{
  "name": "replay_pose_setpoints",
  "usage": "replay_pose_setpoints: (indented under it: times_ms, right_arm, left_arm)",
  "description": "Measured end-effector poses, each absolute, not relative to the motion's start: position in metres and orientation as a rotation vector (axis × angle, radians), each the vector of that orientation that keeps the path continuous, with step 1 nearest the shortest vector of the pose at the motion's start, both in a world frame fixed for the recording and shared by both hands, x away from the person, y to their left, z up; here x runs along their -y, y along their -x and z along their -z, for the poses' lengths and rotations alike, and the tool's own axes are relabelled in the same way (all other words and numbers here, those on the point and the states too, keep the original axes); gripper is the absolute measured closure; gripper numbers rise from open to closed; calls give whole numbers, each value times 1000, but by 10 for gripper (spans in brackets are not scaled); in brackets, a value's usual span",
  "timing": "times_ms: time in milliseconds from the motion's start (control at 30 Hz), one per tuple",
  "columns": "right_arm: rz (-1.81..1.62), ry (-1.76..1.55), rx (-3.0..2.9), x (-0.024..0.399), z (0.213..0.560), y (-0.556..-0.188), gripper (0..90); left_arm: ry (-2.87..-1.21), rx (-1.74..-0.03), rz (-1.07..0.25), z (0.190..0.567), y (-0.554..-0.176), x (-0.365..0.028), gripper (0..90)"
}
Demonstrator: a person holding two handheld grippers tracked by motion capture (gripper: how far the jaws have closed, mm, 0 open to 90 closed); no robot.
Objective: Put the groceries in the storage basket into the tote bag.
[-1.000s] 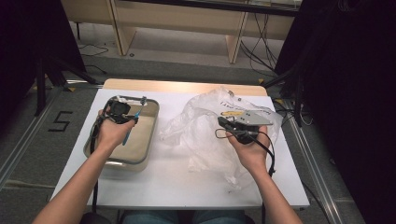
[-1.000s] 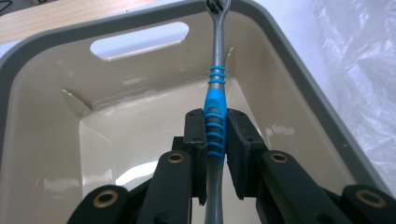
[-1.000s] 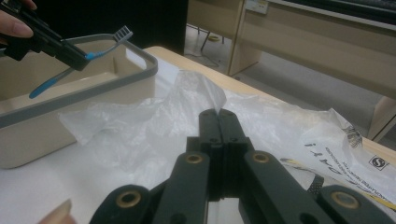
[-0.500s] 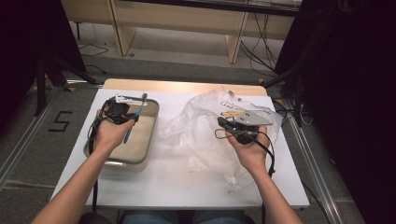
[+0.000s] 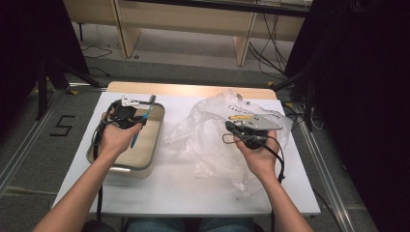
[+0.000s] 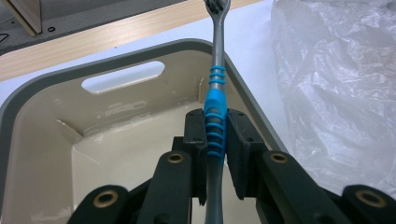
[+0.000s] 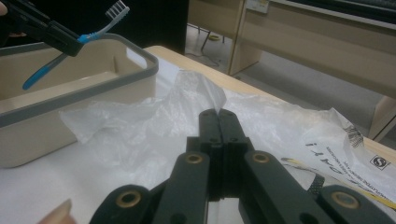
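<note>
left tongs (image 6: pixel 215 140) clamp toothbrush (image 6: pixel 215 107) — bristles aimed away, over tub (image 6: pixel 42 102).

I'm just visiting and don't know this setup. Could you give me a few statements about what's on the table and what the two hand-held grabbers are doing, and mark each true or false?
1. The left gripper is clamped on a toothbrush. True.
2. The toothbrush lies flat on the bottom of the tub. False: it is held up in the air over the tub, bristles pointing away from the person.
3. A crumpled clear plastic bag lies to the right of the tub. True.
4. The right gripper is wide open. False: its jaws are closed together, and whether they pinch the bag is unclear.
5. The tub is full of water. False: its inside looks empty and dry.
</note>
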State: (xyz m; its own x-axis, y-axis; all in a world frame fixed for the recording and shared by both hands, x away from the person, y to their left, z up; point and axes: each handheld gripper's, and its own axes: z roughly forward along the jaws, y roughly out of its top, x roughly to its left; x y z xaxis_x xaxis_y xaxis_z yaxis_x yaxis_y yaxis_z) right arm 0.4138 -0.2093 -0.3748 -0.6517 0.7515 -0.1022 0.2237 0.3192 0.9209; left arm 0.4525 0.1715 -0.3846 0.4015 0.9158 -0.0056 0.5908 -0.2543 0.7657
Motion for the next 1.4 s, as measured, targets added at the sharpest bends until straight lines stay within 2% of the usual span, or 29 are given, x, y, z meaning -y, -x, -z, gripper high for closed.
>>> replay_pose_setpoints:
  times_ms: [1400]
  right_arm:
    - [-1318,-851,-2067,209,375,-414,900]
  left_arm:
    - [-1984,-1172,-554,355,-432,-141,785]
